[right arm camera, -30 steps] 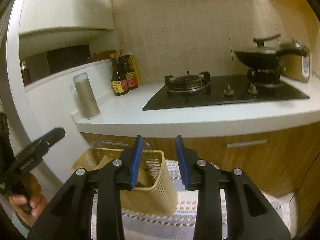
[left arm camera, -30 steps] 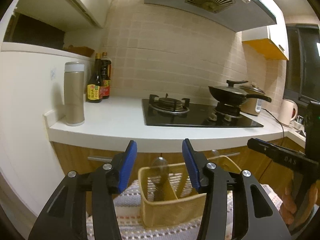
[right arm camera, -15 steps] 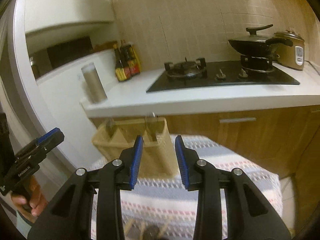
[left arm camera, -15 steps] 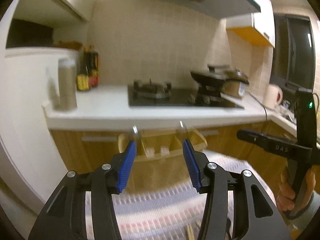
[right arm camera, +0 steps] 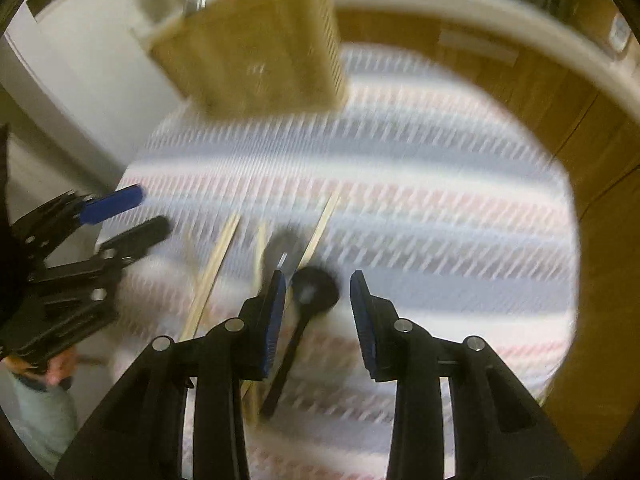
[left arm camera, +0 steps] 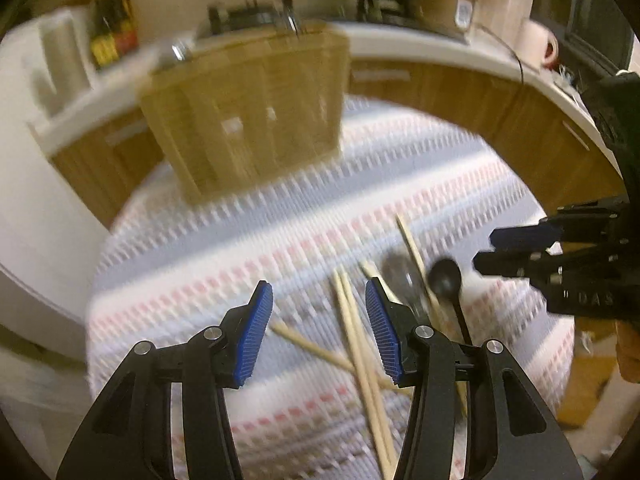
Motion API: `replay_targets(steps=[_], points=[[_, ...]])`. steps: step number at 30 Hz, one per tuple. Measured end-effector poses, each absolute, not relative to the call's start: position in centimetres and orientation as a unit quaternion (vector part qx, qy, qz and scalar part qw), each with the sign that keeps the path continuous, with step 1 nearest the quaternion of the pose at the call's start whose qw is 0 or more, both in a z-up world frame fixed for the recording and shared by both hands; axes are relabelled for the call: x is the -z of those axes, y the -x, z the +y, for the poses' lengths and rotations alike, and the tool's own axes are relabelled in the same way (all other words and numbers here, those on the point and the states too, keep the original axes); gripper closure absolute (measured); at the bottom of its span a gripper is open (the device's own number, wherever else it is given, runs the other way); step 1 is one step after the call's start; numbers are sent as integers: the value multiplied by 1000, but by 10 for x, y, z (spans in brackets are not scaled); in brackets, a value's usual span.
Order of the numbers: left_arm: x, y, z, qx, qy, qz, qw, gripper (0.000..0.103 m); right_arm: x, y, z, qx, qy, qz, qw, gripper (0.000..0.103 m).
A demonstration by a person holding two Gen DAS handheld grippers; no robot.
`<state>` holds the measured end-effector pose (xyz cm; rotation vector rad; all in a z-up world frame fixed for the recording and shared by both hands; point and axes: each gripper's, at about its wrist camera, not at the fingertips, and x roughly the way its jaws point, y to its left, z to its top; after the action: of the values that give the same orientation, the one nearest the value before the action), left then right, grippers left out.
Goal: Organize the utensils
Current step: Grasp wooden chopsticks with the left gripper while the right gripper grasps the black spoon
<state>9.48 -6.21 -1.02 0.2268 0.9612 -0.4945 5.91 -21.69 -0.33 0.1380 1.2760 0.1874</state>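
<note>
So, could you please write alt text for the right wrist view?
The open, empty right gripper points down at a black spoon lying among wooden chopsticks on a striped cloth. A tan utensil basket stands behind; the left gripper enters from the left. Blurred.

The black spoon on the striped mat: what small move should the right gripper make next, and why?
Probably lower the right gripper a little further and close on the black spoon. Its jaws stand open and empty, the spoon's bowl already shows between them, and the spoon lies loose on the striped mat among wooden chopsticks, well short of the yellow utensil basket.
</note>
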Motion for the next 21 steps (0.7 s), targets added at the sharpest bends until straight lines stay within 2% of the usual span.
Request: replay_targets(steps=[8, 13, 16, 21], points=[[43, -94, -62, 248, -89, 514, 816, 56, 33, -63, -206, -74, -65, 643, 760, 72], [52, -102, -69, 234, -97, 524, 814, 57, 42, -66, -207, -63, -72, 652, 752, 73], [56, -106, -77, 228, -106, 530, 810, 58, 44, -72, -203, -58, -61, 652, 754, 78], [61, -109, -88, 221, -127, 533, 807, 60, 56, -78, -188, -57, -47, 657, 750, 79]])
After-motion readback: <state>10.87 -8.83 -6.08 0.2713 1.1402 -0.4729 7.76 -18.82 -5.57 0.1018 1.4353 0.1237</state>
